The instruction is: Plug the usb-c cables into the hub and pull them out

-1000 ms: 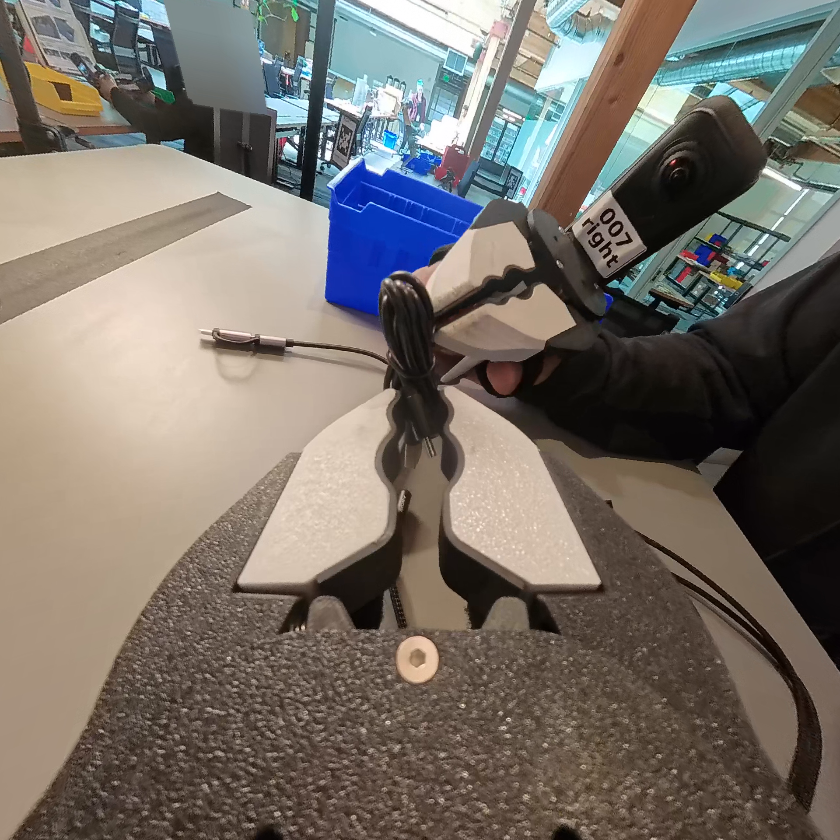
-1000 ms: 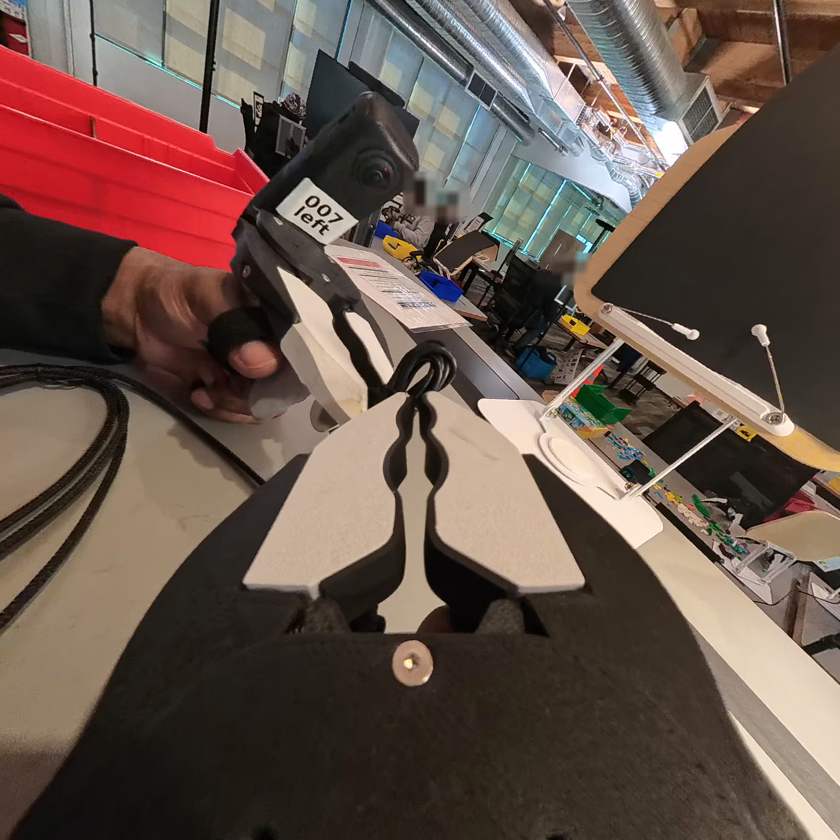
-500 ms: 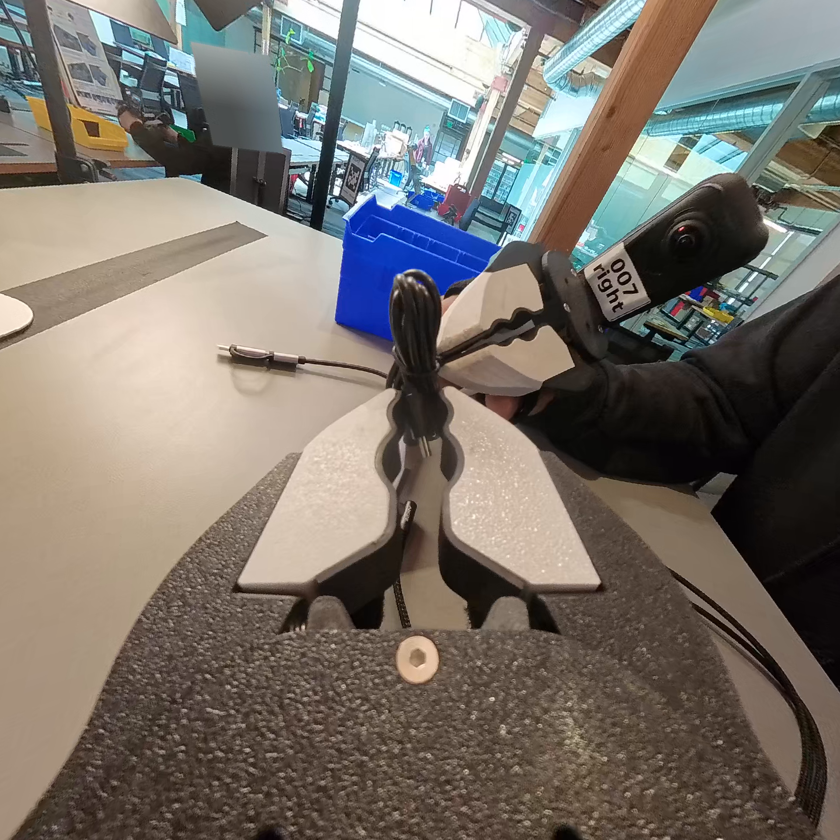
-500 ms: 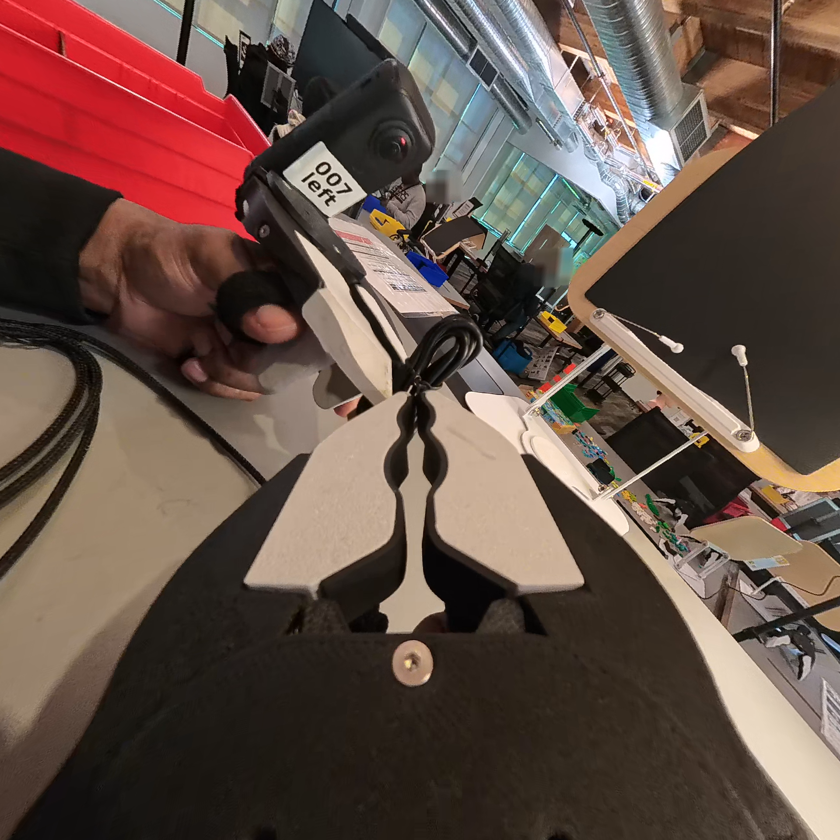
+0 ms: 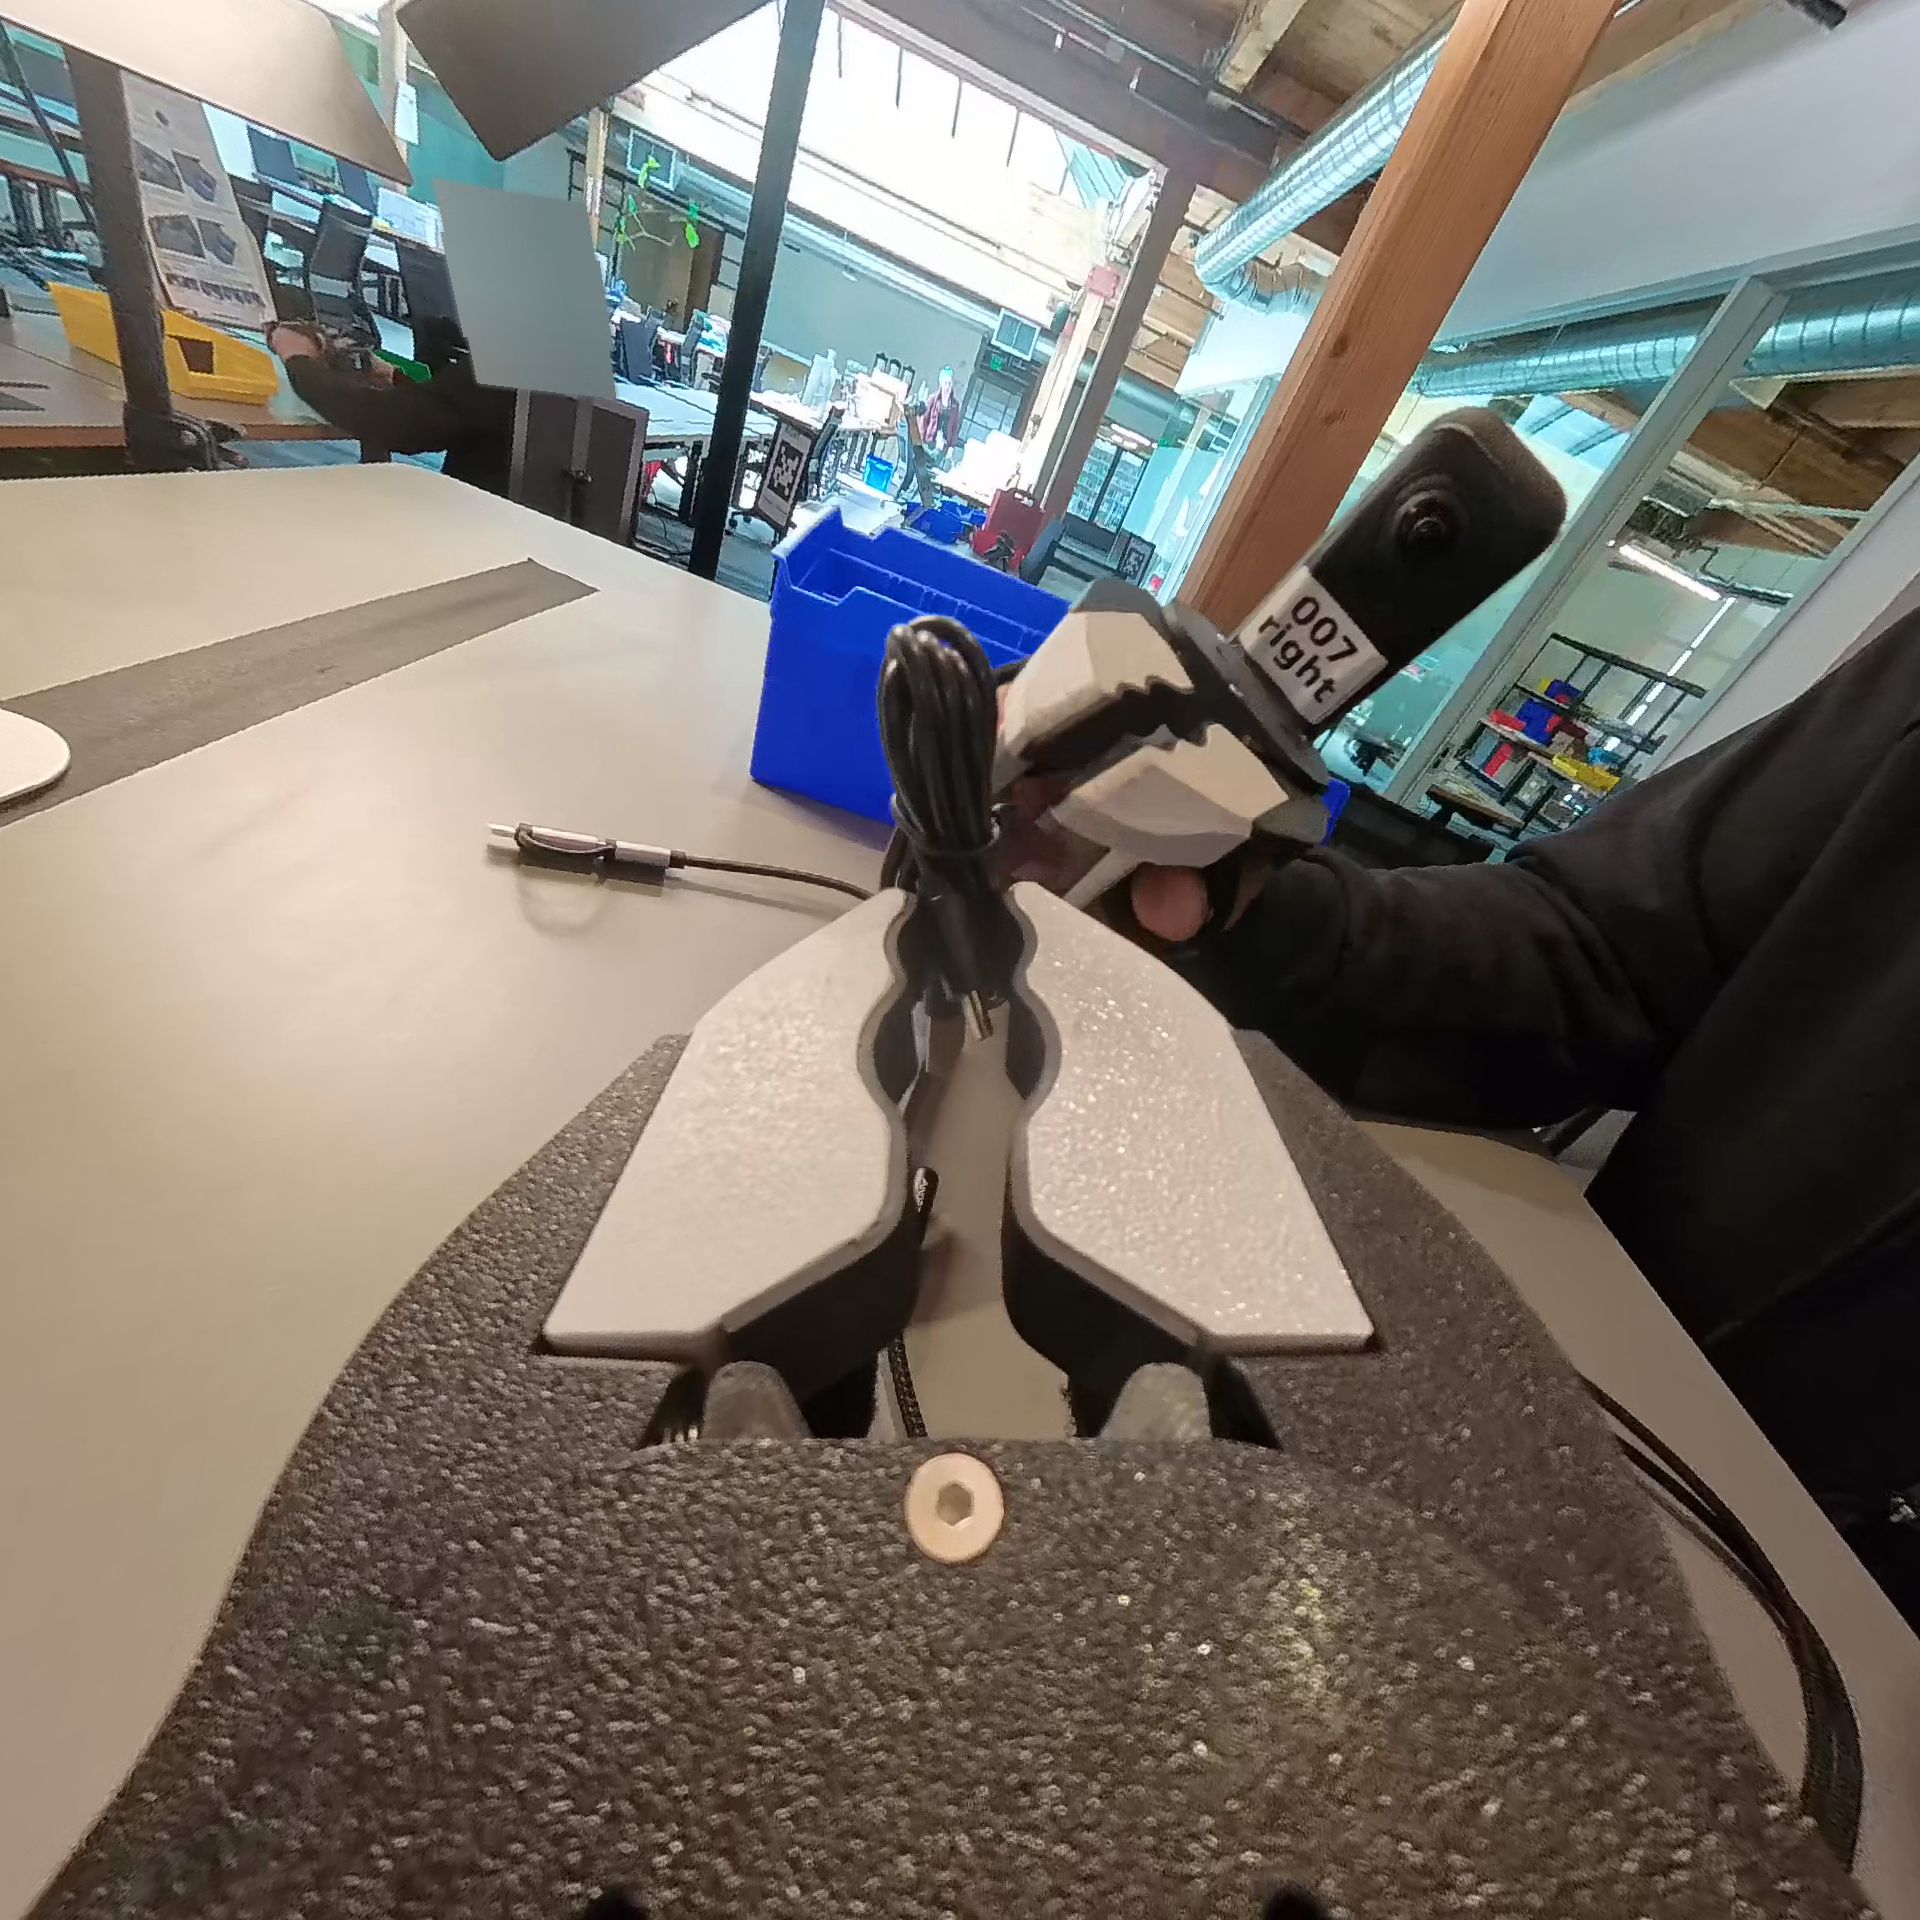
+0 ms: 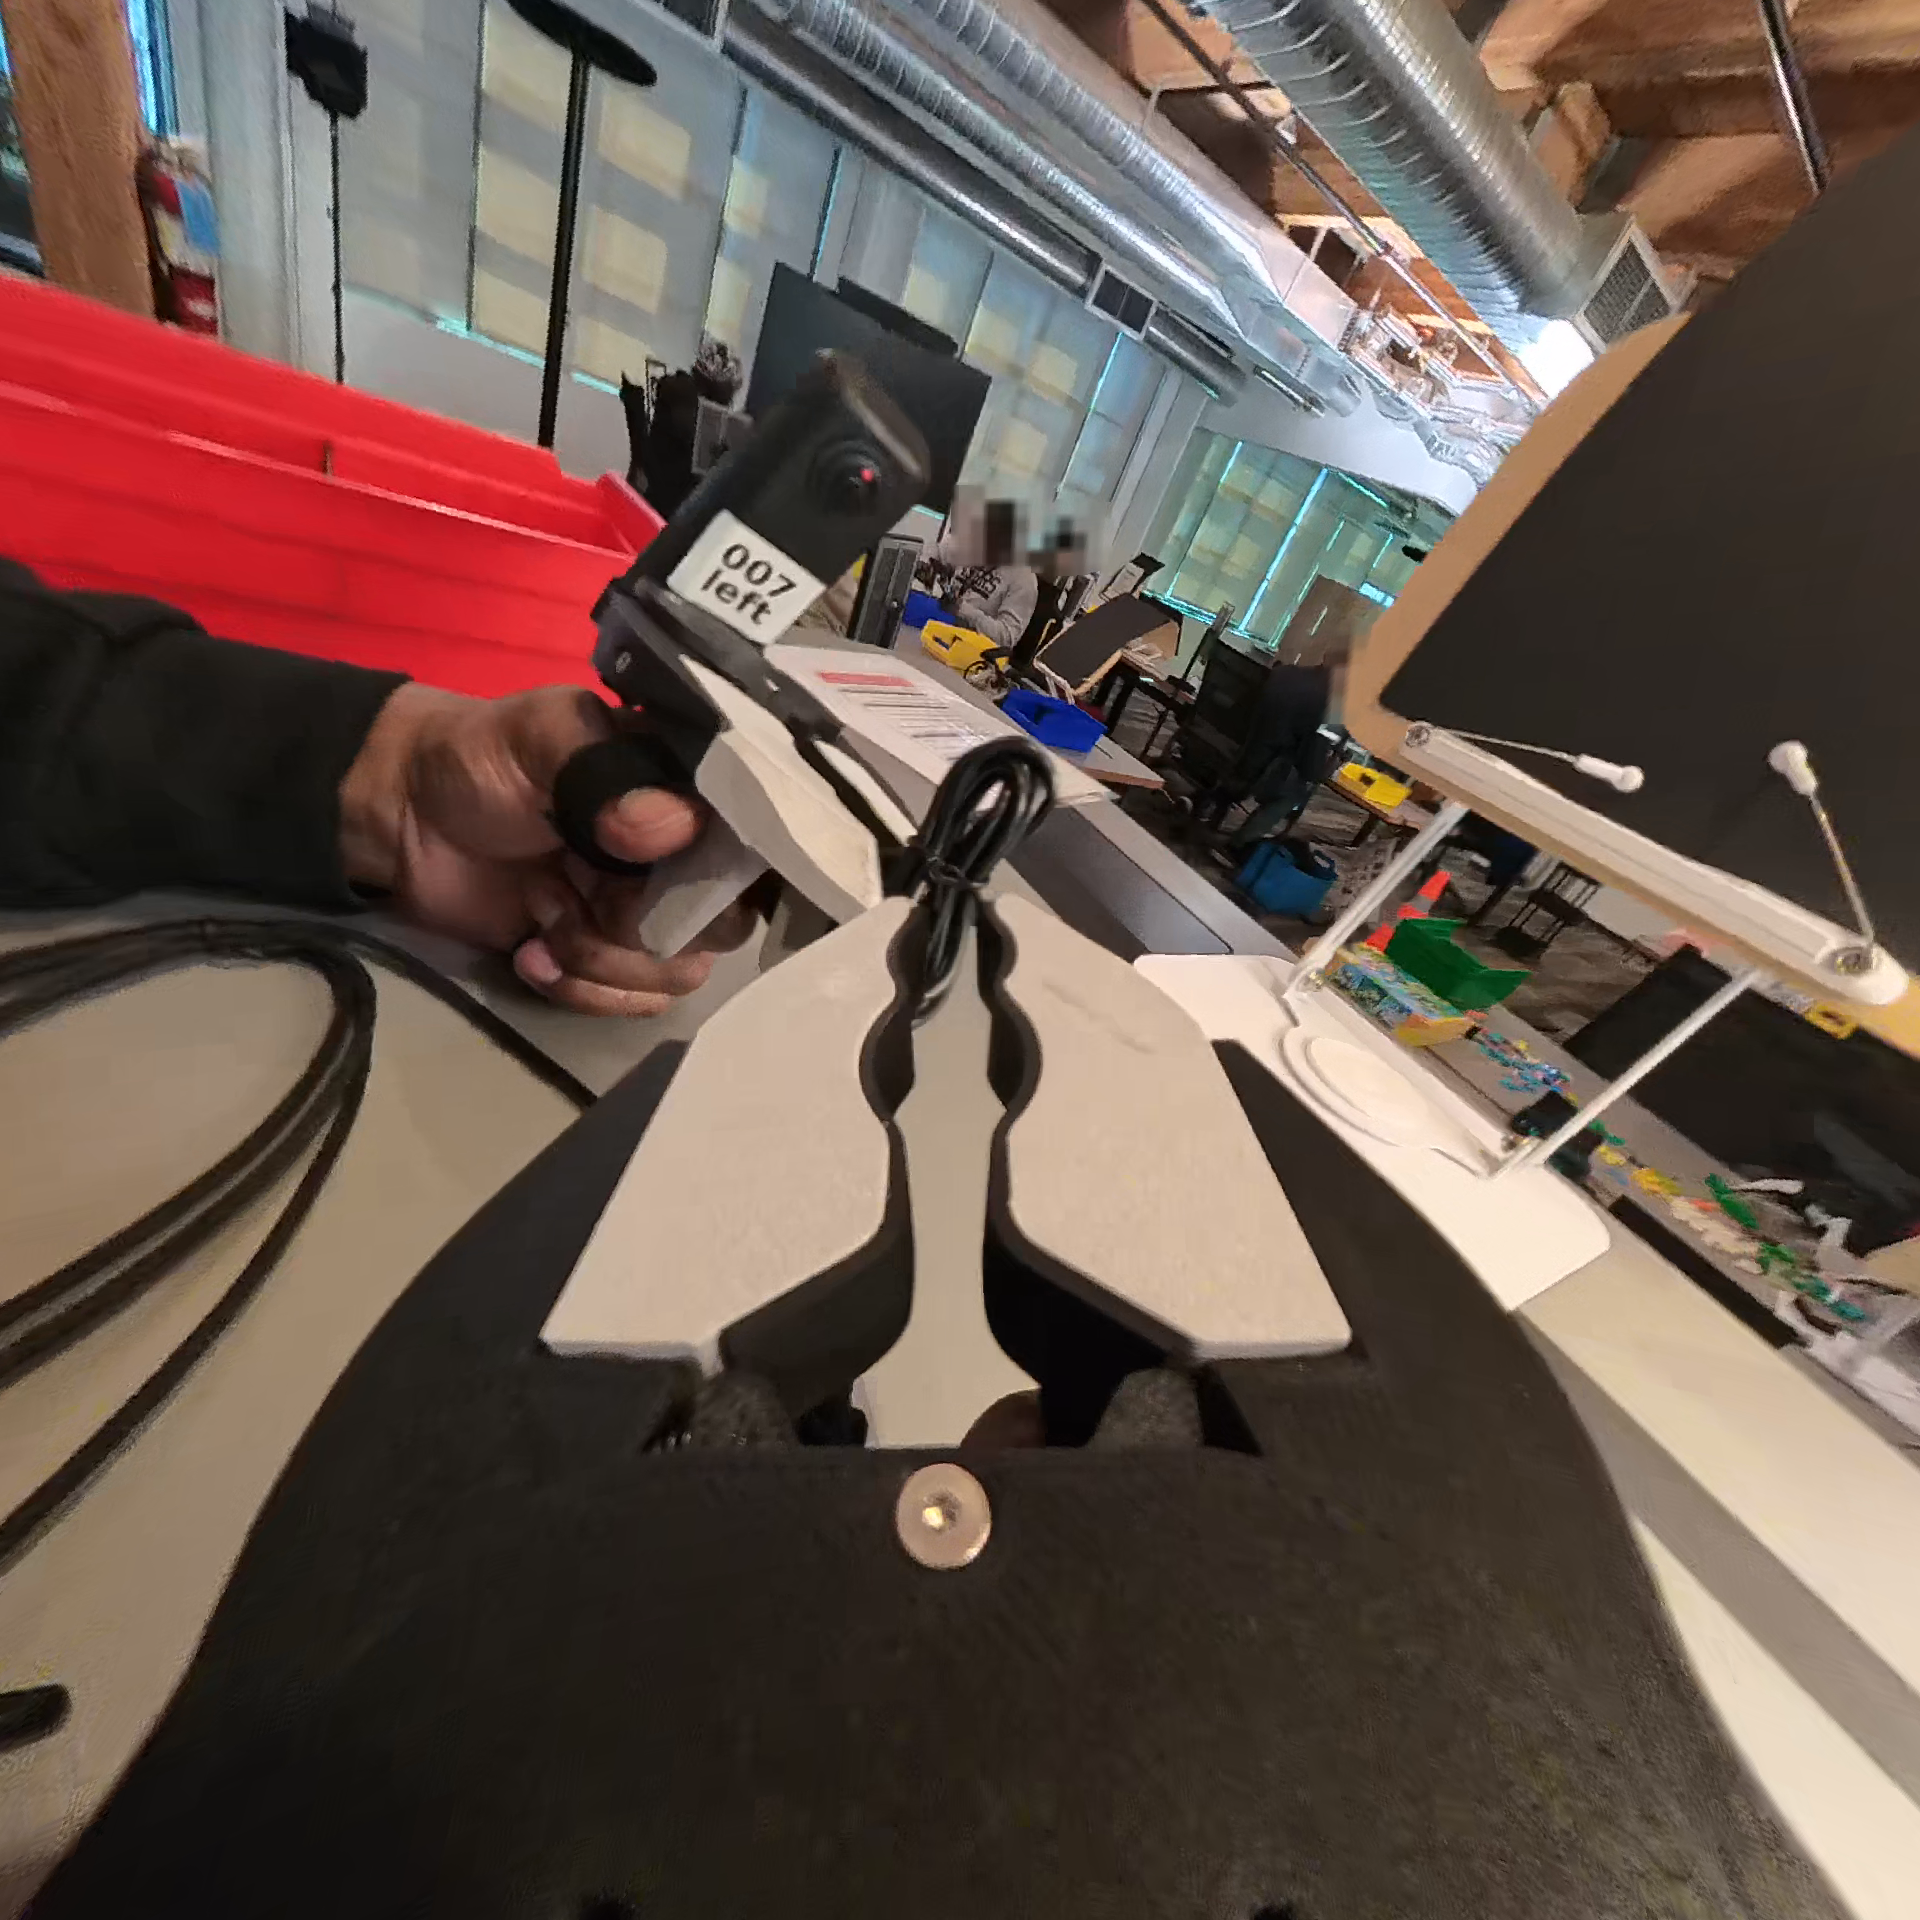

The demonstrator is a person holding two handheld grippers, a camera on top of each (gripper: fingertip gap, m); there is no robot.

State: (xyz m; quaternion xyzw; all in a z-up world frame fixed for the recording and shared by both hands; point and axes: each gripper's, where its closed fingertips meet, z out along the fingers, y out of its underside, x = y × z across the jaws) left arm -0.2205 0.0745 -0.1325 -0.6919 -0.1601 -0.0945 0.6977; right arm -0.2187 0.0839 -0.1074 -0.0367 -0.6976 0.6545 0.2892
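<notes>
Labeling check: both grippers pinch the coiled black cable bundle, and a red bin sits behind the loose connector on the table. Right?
Not quite. In the left wrist view the bin behind the connector is blue. Left gripper and right gripper do both pinch the cable bundle.

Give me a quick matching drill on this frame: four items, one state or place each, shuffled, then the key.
Items:
1. coiled black cable
2. grey adapter plug
3. blue bin
4. red bin

States:
A. stands on the table behind the right gripper
B. lies flat on the table, alone
C. pinched by both grippers
D. sits behind the hand holding the left gripper

Pairs: 1-C, 2-B, 3-A, 4-D
</notes>
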